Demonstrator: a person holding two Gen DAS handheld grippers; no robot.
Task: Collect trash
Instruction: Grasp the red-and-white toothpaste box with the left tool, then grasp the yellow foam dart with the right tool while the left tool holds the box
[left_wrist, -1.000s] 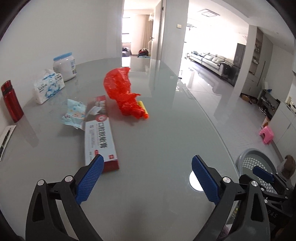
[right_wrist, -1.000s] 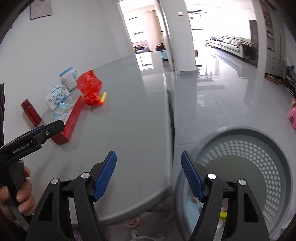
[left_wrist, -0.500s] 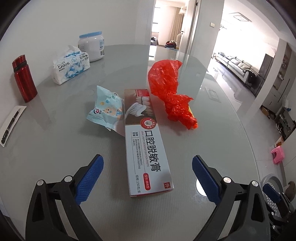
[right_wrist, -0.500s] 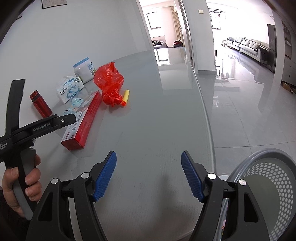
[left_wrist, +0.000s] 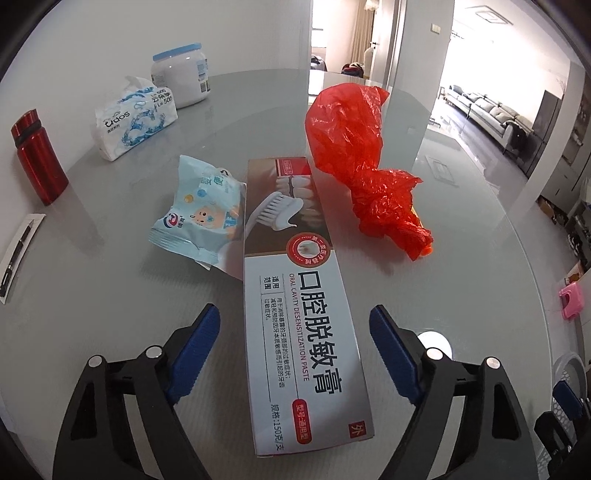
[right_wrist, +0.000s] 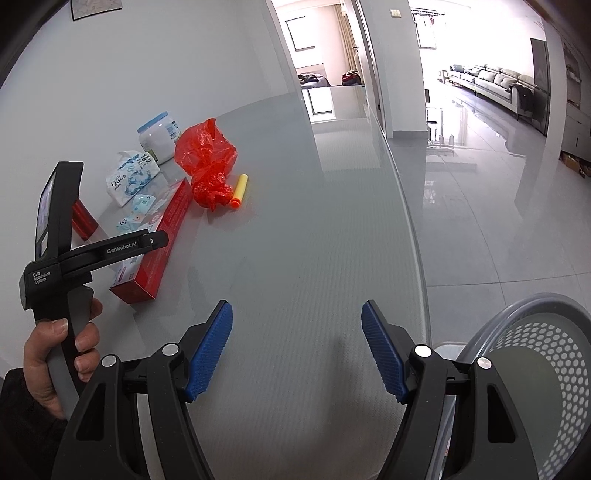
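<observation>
Closer now, the left gripper (left_wrist: 291, 345) straddles the near end of the long white-and-red cardboard toothpaste box (left_wrist: 299, 317) with jaws spread wide; crumpled red plastic bag (left_wrist: 360, 155) beyond; right gripper (right_wrist: 297, 343) released, beside the grey perforated plastic basket (right_wrist: 535, 373).

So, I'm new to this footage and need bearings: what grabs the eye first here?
The crumpled red plastic bag on the grey table, beside the long toothpaste box. That box lies lengthwise between the open left gripper fingers. The right gripper is open over bare tabletop, next to a grey perforated basket.
</observation>
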